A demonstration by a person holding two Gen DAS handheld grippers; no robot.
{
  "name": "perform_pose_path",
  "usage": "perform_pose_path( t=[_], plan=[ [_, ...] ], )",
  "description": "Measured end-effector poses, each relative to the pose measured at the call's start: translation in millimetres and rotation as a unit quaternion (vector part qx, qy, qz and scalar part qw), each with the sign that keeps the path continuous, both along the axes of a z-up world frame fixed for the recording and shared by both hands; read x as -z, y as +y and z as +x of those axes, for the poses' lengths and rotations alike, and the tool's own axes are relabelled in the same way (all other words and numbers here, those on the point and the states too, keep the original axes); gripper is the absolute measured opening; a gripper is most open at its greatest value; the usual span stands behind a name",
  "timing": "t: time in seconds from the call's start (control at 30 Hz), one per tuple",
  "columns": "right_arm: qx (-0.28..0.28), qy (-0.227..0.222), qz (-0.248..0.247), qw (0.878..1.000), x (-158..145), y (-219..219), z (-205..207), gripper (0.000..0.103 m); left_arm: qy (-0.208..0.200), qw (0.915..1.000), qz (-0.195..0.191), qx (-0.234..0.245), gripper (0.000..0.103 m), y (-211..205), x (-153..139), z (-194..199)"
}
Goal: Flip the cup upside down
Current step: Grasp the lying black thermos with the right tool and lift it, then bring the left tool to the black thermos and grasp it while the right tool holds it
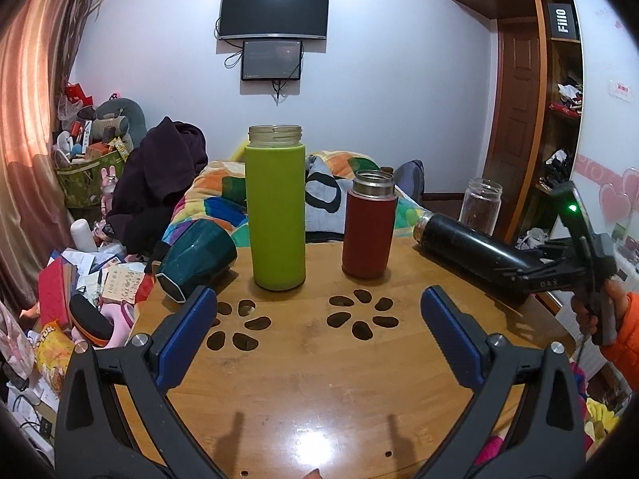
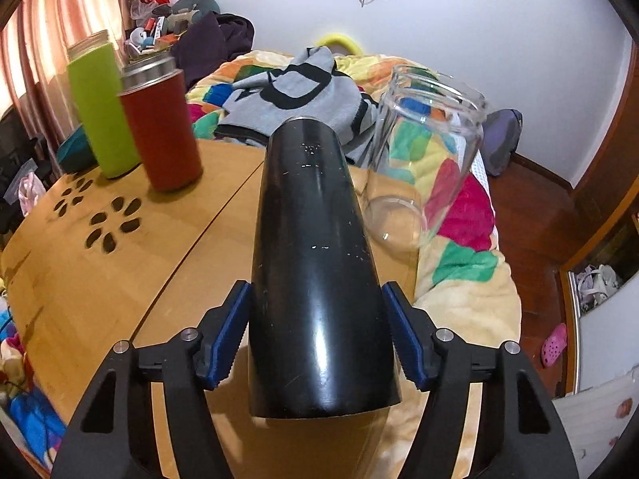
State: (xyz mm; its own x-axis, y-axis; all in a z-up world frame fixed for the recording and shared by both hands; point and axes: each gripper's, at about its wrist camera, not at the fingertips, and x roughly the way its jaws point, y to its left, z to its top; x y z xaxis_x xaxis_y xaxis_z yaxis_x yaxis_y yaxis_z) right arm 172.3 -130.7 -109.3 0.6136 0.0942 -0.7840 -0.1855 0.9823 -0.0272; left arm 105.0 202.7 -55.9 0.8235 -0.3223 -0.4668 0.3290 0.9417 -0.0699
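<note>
My right gripper (image 2: 315, 335) is shut on a black cylindrical cup (image 2: 315, 263) and holds it tilted almost level above the wooden table (image 2: 120, 279), mouth pointing away. The left wrist view shows the same black cup (image 1: 463, 243) held at the table's right side by the right gripper (image 1: 519, 275). My left gripper (image 1: 319, 319) is open and empty, low over the table's near middle. A green bottle (image 1: 275, 215), a red flask (image 1: 369, 231) and a clear glass jar (image 1: 479, 205) stand upright. A dark teal cup (image 1: 195, 259) lies on its side at the left edge.
The table has two flower-shaped cutouts (image 1: 361, 313). A bed with a colourful quilt (image 2: 451, 207) lies just behind the table. Clutter (image 1: 80, 287) fills the floor to the left. A wardrobe (image 1: 559, 99) stands at the right.
</note>
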Motion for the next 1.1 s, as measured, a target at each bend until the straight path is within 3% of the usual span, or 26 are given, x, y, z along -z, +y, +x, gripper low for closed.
perform_pose_path(
  t=[0.27,0.47,0.87,1.1],
  plan=[
    [-0.005,-0.019,0.036,0.999,-1,17,-51,0.063,0.003,1.0,-0.002,0.007,0.103,-2,-1,-10],
    [-0.046,-0.03,0.057,0.997,-4,46,-77,0.062,0.005,0.9999,0.007,0.009,0.103,-1,2,-23],
    [-0.131,-0.045,0.071,0.988,-2,118,-90,0.062,0.024,0.9997,0.011,0.001,0.103,3,13,-27],
    [-0.137,-0.061,0.084,0.985,1,131,-104,0.062,0.019,0.9993,0.01,0.029,0.103,-16,14,-18]
  ],
)
